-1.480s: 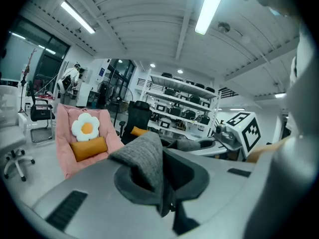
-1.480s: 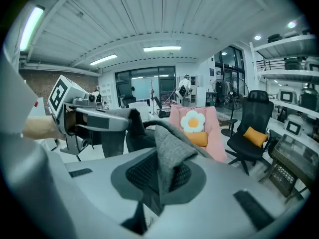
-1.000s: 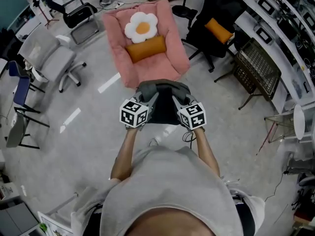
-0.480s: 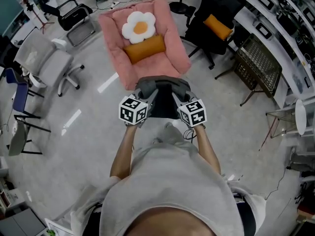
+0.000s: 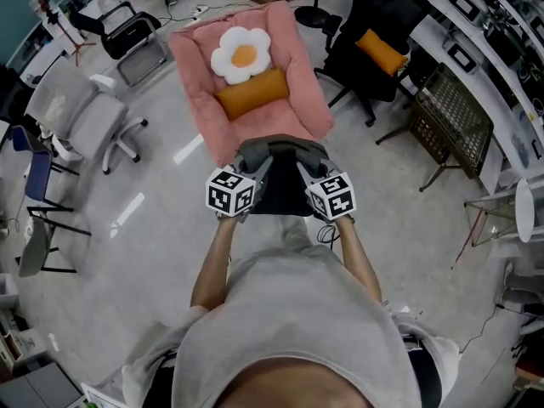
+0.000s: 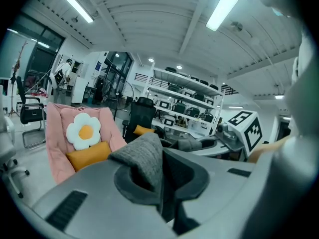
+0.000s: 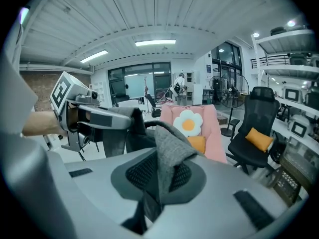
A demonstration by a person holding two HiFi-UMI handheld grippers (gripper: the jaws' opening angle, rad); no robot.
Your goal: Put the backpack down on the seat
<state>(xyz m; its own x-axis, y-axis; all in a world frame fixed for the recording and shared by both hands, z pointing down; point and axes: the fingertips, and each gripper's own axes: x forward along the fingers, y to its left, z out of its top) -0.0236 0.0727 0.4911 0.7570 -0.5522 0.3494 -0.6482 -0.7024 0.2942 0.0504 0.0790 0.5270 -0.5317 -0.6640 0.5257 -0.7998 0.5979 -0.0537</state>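
Room: workshop with a pale grey polished floor (image 5: 153,228), desks along one side and office chairs about.
Seat: pink padded armchair (image 5: 293,75), with a white flower-shaped cushion with a yellow centre (image 5: 242,53) at its back and an orange oblong cushion (image 5: 251,93) just below that.
Backpack: grey and black backpack (image 5: 280,177), held up between the two claws in front of the person, at the armchair's front edge and not yet on its seat.
Left claw (image 6: 159,183): jaws narrow, pinched together on a fold of the backpack's grey woven fabric (image 6: 144,156).
Right claw (image 7: 157,180): jaws narrow too, clamped on another fold of the same grey cloth (image 7: 169,148).
Head view only: the whole backpack, both marker cubes side by side, a grey swivel chair (image 5: 81,109) to the left, and a black office chair (image 5: 374,41) with an orange cushion to the right.
Left claw's view only: metal shelving behind the armchair, and the right claw alongside.
Right claw's view only: glass doors at the far wall, and the left claw alongside.
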